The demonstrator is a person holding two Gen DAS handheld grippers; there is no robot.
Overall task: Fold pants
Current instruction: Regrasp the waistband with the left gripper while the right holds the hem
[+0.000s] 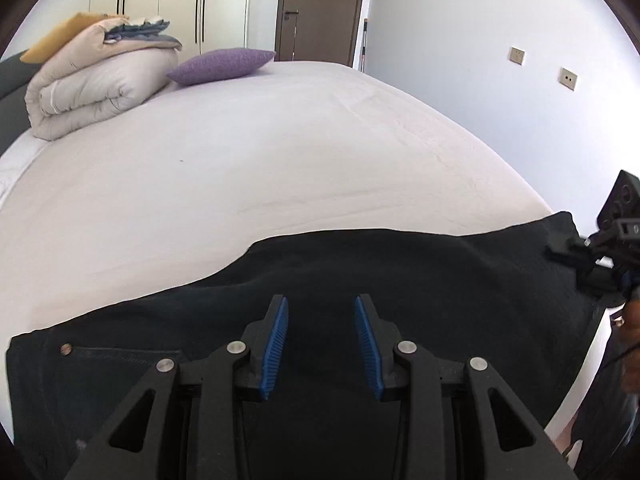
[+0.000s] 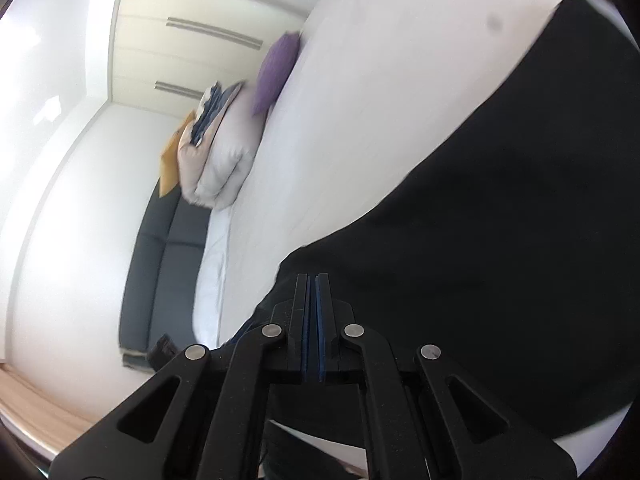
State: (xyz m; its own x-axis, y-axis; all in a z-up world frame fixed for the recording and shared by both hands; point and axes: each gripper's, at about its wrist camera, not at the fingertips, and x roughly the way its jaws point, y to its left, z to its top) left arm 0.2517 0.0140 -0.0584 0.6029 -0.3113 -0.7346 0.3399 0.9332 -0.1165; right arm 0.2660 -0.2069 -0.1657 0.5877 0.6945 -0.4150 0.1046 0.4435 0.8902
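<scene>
Black pants (image 1: 400,280) lie spread across the near side of a white bed (image 1: 280,152), a rivet and pocket seam showing at their left end. My left gripper (image 1: 320,299) hovers just over the middle of the fabric, open, with nothing between its blue pads (image 1: 276,344). At the right edge of that view my right gripper (image 1: 558,250) pinches the pants' right corner, which is lifted off the bed's edge. In the right wrist view the right gripper (image 2: 313,278) is shut, its tips at the edge of the pants (image 2: 500,220).
A folded beige duvet with clothes on top (image 1: 96,84) and a purple pillow (image 1: 220,65) sit at the bed's far left. Behind stand a wardrobe (image 1: 180,0) and a brown door (image 1: 320,8). The right wall (image 1: 480,60) runs close to the bed. A dark headboard (image 2: 168,260) is beyond.
</scene>
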